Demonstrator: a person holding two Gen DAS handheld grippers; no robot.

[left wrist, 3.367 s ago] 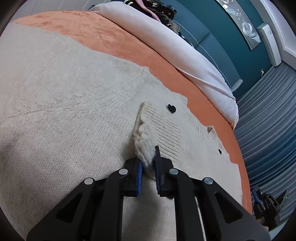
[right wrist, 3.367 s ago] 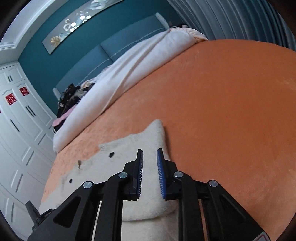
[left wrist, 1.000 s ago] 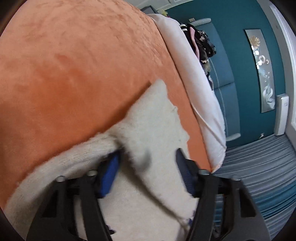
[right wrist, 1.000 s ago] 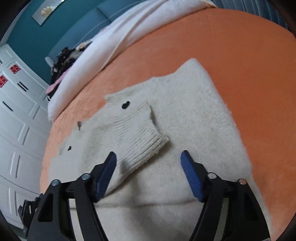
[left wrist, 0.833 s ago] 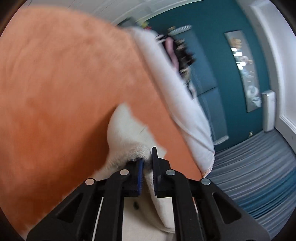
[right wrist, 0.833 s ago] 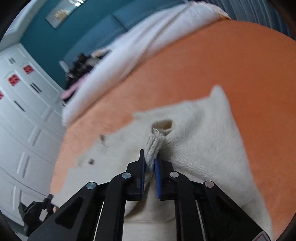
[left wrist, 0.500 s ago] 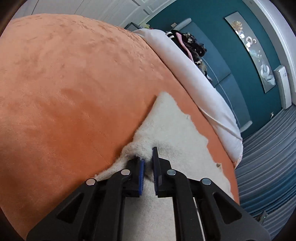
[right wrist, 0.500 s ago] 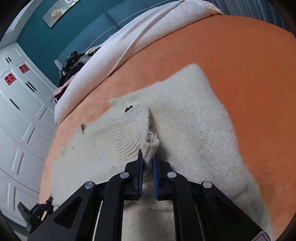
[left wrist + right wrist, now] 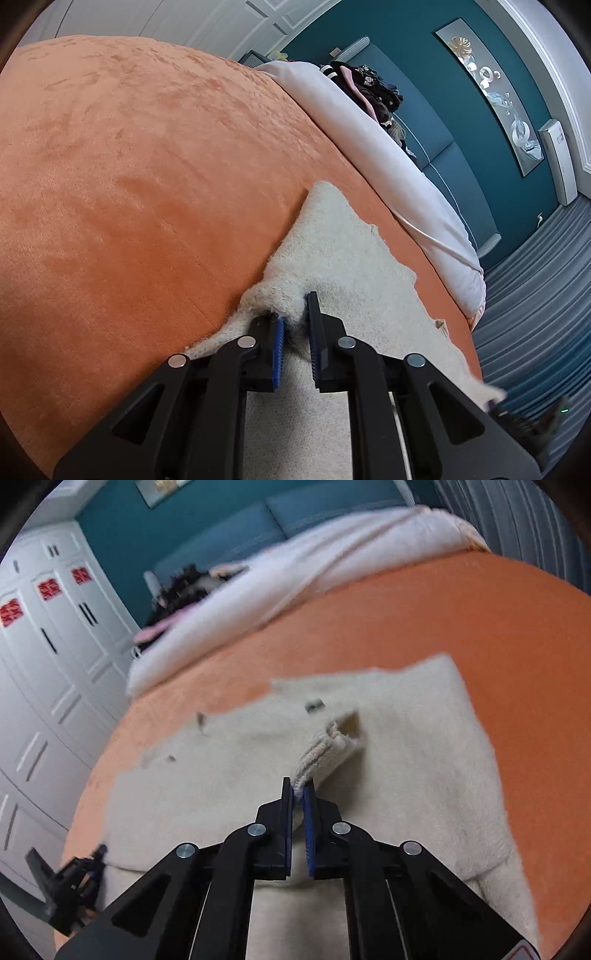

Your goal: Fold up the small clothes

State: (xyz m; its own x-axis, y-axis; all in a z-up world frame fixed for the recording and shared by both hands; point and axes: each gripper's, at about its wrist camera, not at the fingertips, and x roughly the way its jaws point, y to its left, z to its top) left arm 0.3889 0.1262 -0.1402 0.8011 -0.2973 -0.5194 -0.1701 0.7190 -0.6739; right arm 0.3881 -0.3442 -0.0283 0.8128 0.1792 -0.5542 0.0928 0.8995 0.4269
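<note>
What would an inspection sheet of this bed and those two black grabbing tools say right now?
Surface: orange bedspread, fairly smooth.
Job's things: cream knit sweater lying on it, ribbed cuff lifted.
Clutter: dark clothes pile on the pale duvet.
Grippers: left gripper pinches a sweater edge; right gripper pinches the cuff.
Cables: nothing seen.
Surroundings: teal wall, white wardrobe, grey curtains.

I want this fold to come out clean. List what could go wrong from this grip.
The right gripper pinches only the tip of the ribbed cuff, so it may slip out when pulled.
The left gripper has bunched a fluffy edge of the cream sweater; dragging it across the plush orange blanket could wrinkle the fold.
</note>
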